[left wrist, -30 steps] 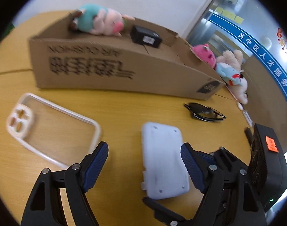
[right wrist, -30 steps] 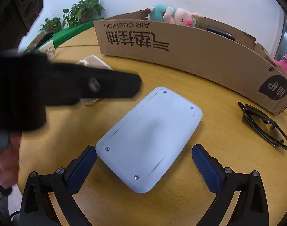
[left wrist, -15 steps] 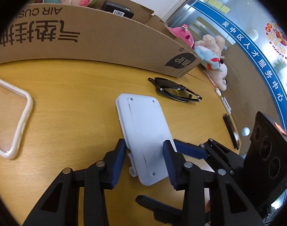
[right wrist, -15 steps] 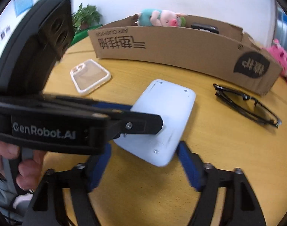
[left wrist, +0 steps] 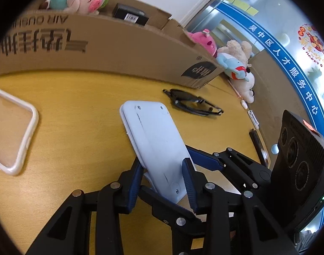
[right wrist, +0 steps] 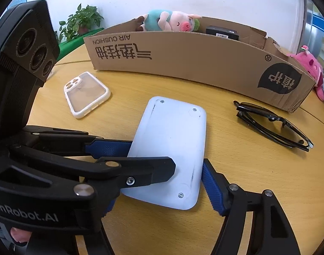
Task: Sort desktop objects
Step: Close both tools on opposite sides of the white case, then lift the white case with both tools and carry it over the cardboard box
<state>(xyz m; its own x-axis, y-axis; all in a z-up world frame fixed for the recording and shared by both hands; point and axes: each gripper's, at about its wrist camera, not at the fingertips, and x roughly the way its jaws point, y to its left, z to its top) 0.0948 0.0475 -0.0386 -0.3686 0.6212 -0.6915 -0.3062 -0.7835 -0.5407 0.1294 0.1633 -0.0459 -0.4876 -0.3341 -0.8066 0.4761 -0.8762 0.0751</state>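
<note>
- The left tongs (left wrist: 163, 175) pinch the near end of the white slab (left wrist: 155, 144), a blue pad pressed on each face; the jaws have just been closing on it.
- The slab is tilted, its far end resting on the bench (left wrist: 77, 127).
- The right tongs (right wrist: 162, 182) straddle the same slab (right wrist: 172, 140); their jaws have just been closing, the right pad against its edge, the left pad hidden behind the other tool.
- Folded black glasses (right wrist: 272, 125) lie to the right, a clear phone case (right wrist: 86, 94) to the left.
- Behind stands the cardboard box (right wrist: 193, 63), holding a plush pig (right wrist: 172, 21).
</note>
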